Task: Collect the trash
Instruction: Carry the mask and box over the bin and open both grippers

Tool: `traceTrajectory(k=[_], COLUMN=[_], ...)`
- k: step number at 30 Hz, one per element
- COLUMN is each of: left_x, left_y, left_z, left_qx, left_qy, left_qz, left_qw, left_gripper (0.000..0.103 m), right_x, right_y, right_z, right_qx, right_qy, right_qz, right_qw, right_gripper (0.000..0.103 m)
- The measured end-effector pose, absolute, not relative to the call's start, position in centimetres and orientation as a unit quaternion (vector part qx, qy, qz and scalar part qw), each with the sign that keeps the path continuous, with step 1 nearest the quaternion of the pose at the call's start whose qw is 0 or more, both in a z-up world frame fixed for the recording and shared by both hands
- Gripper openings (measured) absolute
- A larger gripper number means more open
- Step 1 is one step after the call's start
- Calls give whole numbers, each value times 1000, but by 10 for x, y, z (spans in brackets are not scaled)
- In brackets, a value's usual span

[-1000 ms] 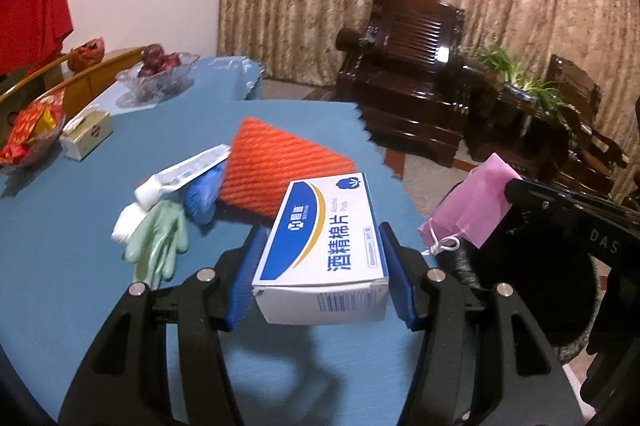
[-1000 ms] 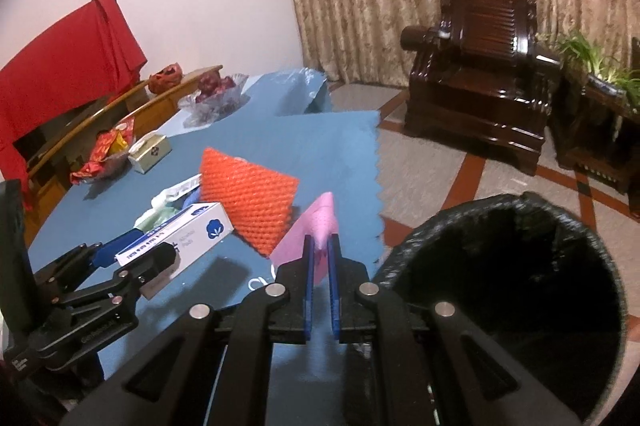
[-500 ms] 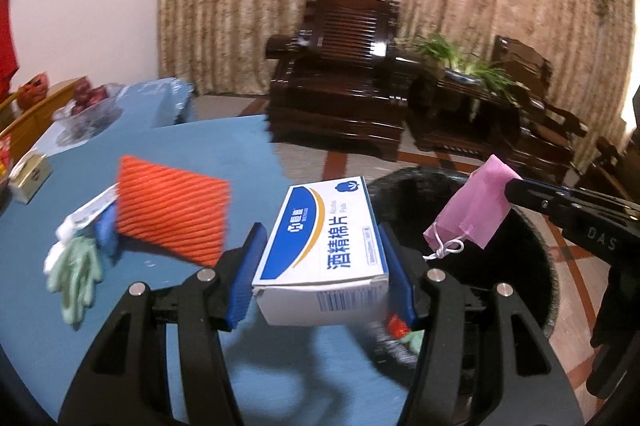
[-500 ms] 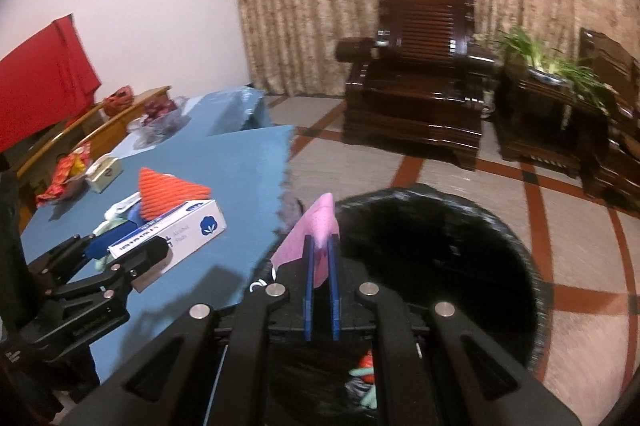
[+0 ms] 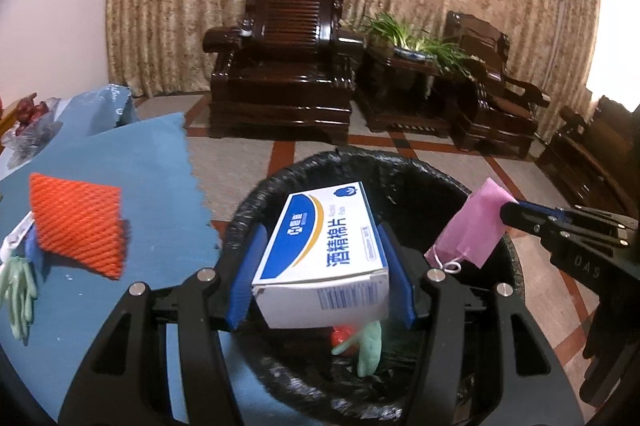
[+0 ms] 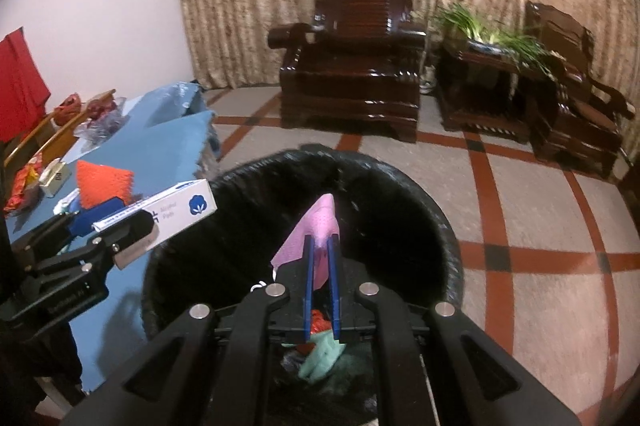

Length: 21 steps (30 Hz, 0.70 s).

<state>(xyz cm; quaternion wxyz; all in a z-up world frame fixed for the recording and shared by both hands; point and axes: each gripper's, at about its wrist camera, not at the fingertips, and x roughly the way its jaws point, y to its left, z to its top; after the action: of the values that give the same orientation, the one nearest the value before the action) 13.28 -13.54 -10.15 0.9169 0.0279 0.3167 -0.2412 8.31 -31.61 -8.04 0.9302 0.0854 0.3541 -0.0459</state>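
My left gripper (image 5: pixel 320 246) is shut on a white and blue carton (image 5: pixel 322 250) of alcohol pads, its blue pads pressed on both long sides. It hangs over the black-lined bin (image 5: pixel 404 166). My right gripper (image 6: pixel 321 240) is shut on a pink face mask (image 6: pixel 316 230), also above the bin (image 6: pixel 436 222). In the left wrist view the mask (image 5: pixel 470 232) dangles from the right gripper at the right. The carton (image 6: pixel 180 208) shows at the left of the right wrist view. A green glove (image 5: pixel 368 346) and red scraps lie in the bin.
The blue-covered table (image 5: pixel 132 166) stands left of the bin, with an orange mesh pad (image 5: pixel 76 226), a green glove (image 5: pixel 16 290) and a tube. Dark wooden armchairs (image 5: pixel 288 66) and a plant stand (image 5: pixel 408 86) line the curtain across a tiled floor.
Both grippers swung to the right, away from the table and over the bin, carrying the carton and the mask. The bin's inside has come into view under them.
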Motion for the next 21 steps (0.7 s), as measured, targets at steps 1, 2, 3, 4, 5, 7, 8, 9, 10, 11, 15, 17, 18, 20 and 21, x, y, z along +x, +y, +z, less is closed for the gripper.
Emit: traceTrajectory(k=[1,2,3,4,5,7,8,9,10,11,15,17,18,20,21], left_x=[133,133,133,132,132,134,134,134,134,134,137,138,139,139,139], left_y=[-140,-144,-146,-147,-149,-153,-152,-150,-149,-148,-134,-126,-120,-108,-103], left_z=[-104,-107,-109,-111,-113,-114,-114,-115,-115,-114,-110,-109,-108,-105,-104], left_qx=[31,34,36,37,38,36,34,30,28,26,19,15,13,10,11], left_qy=[318,321,322,323,325,329,331,333,333,330,328,328,327,323,322], left_qz=[-244,-247,-249,-251,-255,-259,-262,-267,-267,-265,-252,-241,-233,-219,-213], left_qw=[916,914,913,912,910,907,906,904,904,906,910,913,916,921,923], left_gripper=[55,55,55,55,55,56,58,63,66,72,80,88,91,92,94], right_x=[83,82,82,82,83,83,84,83,82,82,79,77,75,75,75], right_y=[-317,-319,-321,-323,-325,-325,-326,-325,-325,-324,-323,-320,-318,-314,-312], right_z=[-84,-85,-88,-90,-92,-94,-96,-97,-98,-99,-99,-97,-95,-92,-90], right_qx=[88,89,91,92,93,92,91,89,88,86,84,77,73,69,68], right_qy=[357,358,361,363,365,368,370,371,371,371,364,355,347,341,335], right_qz=[-49,-50,-51,-52,-54,-55,-58,-59,-61,-64,-74,-87,-88,-87,-85], right_qw=[929,928,927,926,925,923,923,922,922,923,925,928,931,934,936], right_gripper=[7,7,7,7,7,10,12,15,23,28,66,85,89,97,97])
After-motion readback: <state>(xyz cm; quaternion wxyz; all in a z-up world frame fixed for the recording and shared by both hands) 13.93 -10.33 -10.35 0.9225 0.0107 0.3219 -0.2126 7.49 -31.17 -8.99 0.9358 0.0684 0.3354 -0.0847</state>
